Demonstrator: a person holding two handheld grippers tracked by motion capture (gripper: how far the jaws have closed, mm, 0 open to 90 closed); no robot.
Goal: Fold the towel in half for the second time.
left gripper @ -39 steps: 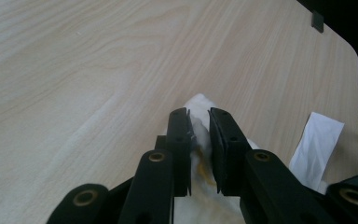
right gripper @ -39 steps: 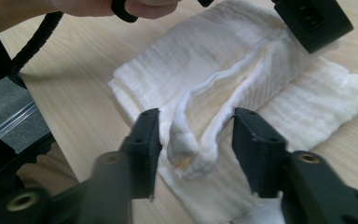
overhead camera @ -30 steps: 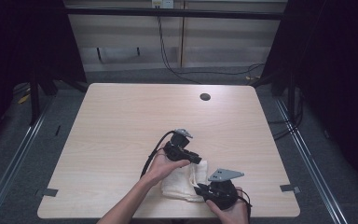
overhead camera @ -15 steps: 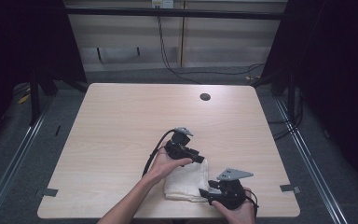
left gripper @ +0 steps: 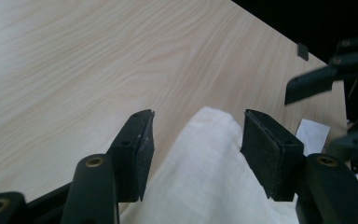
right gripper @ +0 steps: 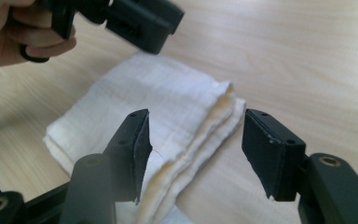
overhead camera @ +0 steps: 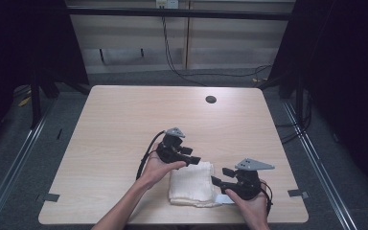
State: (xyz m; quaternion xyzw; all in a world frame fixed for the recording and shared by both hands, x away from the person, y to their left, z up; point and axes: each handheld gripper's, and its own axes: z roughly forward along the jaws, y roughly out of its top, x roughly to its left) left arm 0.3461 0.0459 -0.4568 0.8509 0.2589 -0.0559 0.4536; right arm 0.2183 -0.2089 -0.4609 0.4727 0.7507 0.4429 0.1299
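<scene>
**Inspector:** Condition of the cloth?

**Assistant:** The folded cloth point(overhead camera: 191, 184) is cream-white with a fine woven texture, laid flat in several layers on the table point(overhead camera: 124, 124), near the table's front edge. In the right gripper view the stacked layers point(right gripper: 200, 126) show along one edge, slightly uneven. A small white tag point(overhead camera: 224, 199) lies on the table just beside the cloth, on the side towards the right gripper.

**Inspector:** Grippers?

**Assistant:** The left gripper point(overhead camera: 195, 160) sits at the cloth's far corner. Its jaws have just been opening and stand well apart; the cloth's corner point(left gripper: 214, 126) lies between them, unpressed. The right gripper point(overhead camera: 220, 176) is at the cloth's other side, jaws likewise just opened and wide, with the layered edge below them and no pad pressing on it. Neither holds anything.
</scene>
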